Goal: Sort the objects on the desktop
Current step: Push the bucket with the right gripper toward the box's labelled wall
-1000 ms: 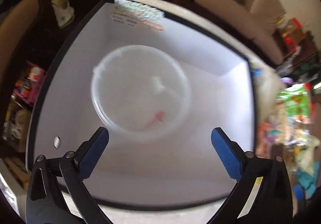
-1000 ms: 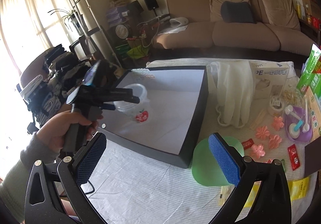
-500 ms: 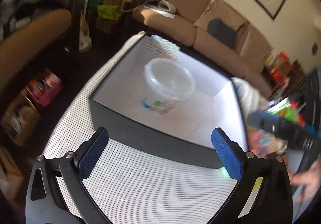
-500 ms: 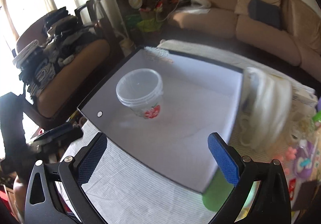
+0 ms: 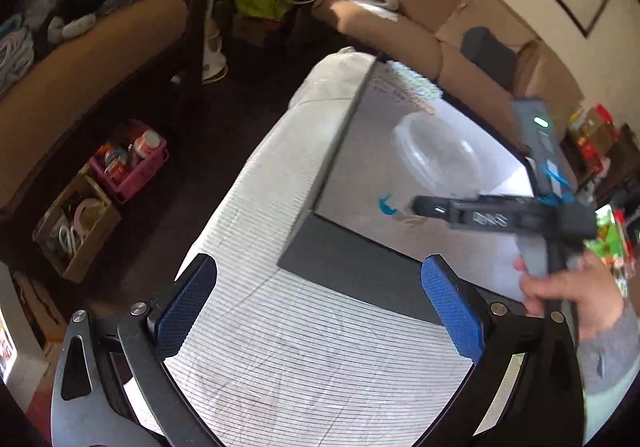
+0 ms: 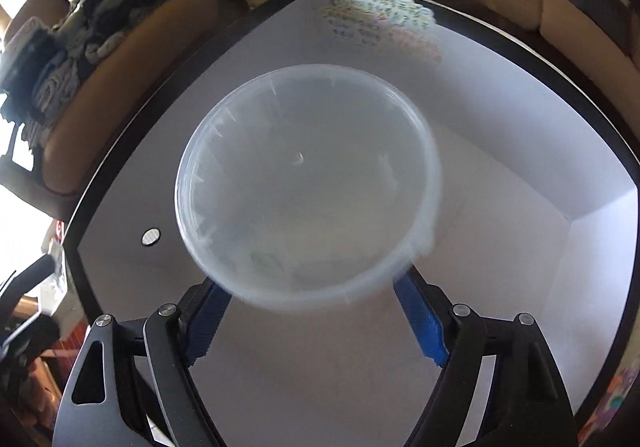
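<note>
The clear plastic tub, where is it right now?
The clear plastic tub stands inside the black-rimmed box, toward its left side, between the right tongs' blue pads.

A table covered with a white cloth (image 5: 320,359) ruled in thin dark lines carries everything here. Toward two o'clock on the cloth sits a black box (image 5: 360,267) with a white inside, its near corner pointing at me. Inside the box, on its white floor, stands a clear plastic tub (image 5: 436,155), toward one o'clock.
</note>
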A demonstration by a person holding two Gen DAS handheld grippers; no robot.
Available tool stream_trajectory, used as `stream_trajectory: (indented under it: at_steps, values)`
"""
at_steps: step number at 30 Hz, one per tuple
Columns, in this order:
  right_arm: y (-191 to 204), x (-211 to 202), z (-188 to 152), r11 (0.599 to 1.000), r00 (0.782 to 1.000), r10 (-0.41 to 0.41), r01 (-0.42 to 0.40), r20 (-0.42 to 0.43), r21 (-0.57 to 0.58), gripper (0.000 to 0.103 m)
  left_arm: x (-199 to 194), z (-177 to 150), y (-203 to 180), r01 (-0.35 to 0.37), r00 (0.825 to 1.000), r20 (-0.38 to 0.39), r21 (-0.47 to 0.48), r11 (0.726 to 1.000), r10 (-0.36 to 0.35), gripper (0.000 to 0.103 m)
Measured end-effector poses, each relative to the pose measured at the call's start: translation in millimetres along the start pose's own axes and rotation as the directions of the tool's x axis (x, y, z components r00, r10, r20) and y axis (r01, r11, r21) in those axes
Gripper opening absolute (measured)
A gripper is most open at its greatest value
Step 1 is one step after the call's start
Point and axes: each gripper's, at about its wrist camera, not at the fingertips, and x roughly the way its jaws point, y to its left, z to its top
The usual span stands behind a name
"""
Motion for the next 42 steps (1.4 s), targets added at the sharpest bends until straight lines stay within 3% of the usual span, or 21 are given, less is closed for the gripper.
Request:
stream_trajectory:
  at_steps: [3, 7, 25, 29, 33, 35, 42]
  values:
    - [0, 8, 12, 0.999, 0.999, 0.014, -0.012, -0.039, 0.030, 0.068, 9, -4, -11, -0.011, 1.000, -0.012, 0.009, 1.000, 0.011, 0.103]
    - [-3, 14, 34, 0.999, 0.999, -0.027, 0.028, -0.033, 0.030, 0.052, 23, -8, -26, -0.025, 0.999, -0.043, 0.055, 0.998, 0.027, 0.103]
    - [-19, 38, 69, 0.985, 1.000, 0.001, -0.002, 0.007, 0.173, 0.052, 29, -8, -37, -0.004, 0.999, -0.042, 0.045, 0.999, 0.006, 0.103]
    - [-17, 36, 67, 0.982, 0.998, 0.058, -0.056, -0.006, 0.183, 0.055, 28, -8, -41, 0.006, 0.999, -0.037, 0.056, 0.998, -0.004, 0.103]
    - [-12, 7, 54, 0.992, 1.000, 0.024, -0.025, 0.006, 0.126, 0.075, 30, -8, -43, -0.006, 0.999, -0.039, 0.052, 0.999, 0.008, 0.103]
    - [-12, -17, 43, 0.996, 0.999, 0.012, -0.016, 0.045, 0.090, 0.079, 30, -8, -42, -0.005, 0.999, -0.036, 0.045, 0.999, 0.006, 0.103]
    - [-14, -85, -8, 0.997, 0.986, -0.036, 0.026, 0.160, 0.068, 0.083, 29, -10, -44, -0.054, 0.999, -0.004, 0.061, 0.997, 0.055, 0.103]
